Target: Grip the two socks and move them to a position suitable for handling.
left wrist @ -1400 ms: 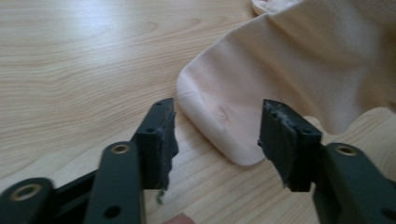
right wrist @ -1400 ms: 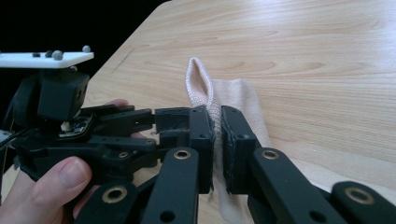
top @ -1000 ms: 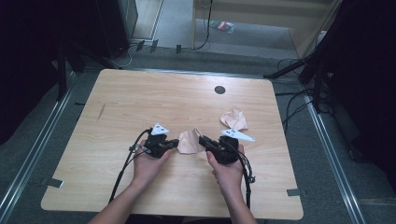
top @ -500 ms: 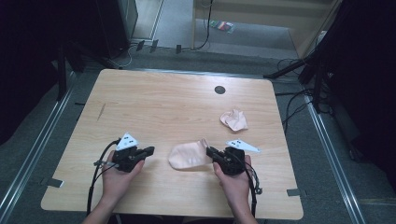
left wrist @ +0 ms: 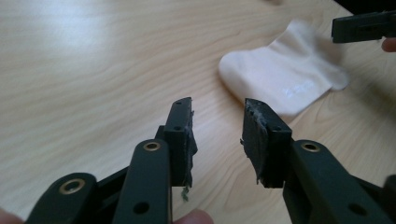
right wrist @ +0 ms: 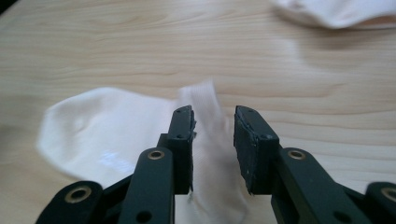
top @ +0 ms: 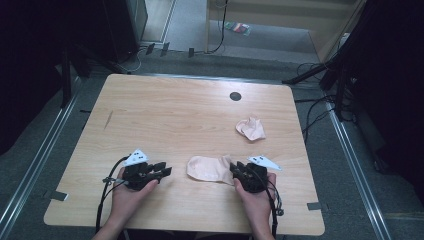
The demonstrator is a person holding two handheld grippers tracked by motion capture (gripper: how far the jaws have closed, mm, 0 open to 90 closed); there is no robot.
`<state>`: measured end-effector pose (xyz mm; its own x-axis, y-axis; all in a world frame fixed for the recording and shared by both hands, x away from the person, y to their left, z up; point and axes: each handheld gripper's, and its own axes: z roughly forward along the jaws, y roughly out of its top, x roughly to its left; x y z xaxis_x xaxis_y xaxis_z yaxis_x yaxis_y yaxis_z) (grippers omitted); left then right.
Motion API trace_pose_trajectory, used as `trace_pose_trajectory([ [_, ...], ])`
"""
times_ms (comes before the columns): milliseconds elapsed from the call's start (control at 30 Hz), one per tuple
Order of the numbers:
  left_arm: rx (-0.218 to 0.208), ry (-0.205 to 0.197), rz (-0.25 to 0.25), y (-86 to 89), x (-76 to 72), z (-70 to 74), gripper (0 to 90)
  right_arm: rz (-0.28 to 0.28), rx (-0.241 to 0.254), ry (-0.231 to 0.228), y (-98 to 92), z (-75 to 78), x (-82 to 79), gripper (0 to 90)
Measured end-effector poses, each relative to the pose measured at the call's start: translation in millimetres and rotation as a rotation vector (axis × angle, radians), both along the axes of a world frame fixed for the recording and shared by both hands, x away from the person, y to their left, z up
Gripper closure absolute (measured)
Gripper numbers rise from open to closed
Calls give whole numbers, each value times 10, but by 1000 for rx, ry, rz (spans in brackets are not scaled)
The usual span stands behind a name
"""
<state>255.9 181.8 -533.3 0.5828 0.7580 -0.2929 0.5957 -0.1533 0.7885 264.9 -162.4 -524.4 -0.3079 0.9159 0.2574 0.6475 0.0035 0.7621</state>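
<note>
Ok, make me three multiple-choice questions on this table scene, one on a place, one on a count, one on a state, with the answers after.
1. Where does the crumpled sock lie relative to the flat sock?
A. Farther up the table and to its right
B. Under it
C. By the left claw

2. How many socks are on the table?
A. One
B. Two
C. Four

3. What is the left claw doing?
A. Clamped on a sock
B. Open, with bare wood between its jaws
C. Shut tight on nothing

Answers: 1 A, the high view shows it beyond and rightward. 2 B, two pale socks show there. 3 B, its jaws have just been opening and stand short of the flat sock.
</note>
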Motion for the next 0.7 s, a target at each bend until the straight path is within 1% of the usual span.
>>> trace_pose_trajectory([
  [33,-4,-5,3,-46,26,6,613,-24,-11,-11,-41,5,8,673],
  [67,-5,-1,-2,-88,52,11,593,-44,-18,-20,-82,11,15,666],
  [133,-5,5,-8,-179,98,3,593,-59,-31,-30,-155,31,25,653],
  [167,-3,8,-10,-225,121,-9,590,-59,-21,-26,-187,41,27,644],
  [233,12,15,-8,-305,163,-37,588,-32,-8,-2,-223,42,31,599],
  [300,6,23,-2,-372,198,-62,584,-9,-33,29,-213,0,24,565],
  [367,6,26,16,-425,234,-81,583,0,-57,45,-186,-66,13,557],
  [467,-5,34,26,-490,282,-97,594,22,-96,59,-120,-129,25,561],
  [500,-2,37,27,-512,296,-104,604,36,-109,56,-96,-145,32,569],
  [533,8,42,28,-536,307,-115,619,42,-121,59,-68,-158,35,583],
  [567,25,47,26,-557,317,-131,654,45,-139,59,-42,-174,37,607],
  [600,43,55,19,-573,325,-147,693,46,-155,46,-19,-182,34,643],
  [633,64,63,14,-580,327,-162,746,52,-170,39,2,-184,32,684],
  [667,72,70,11,-586,325,-177,812,62,-173,38,24,-183,32,725],
  [700,78,68,3,-577,318,-179,872,72,-178,40,43,-182,31,795],
])
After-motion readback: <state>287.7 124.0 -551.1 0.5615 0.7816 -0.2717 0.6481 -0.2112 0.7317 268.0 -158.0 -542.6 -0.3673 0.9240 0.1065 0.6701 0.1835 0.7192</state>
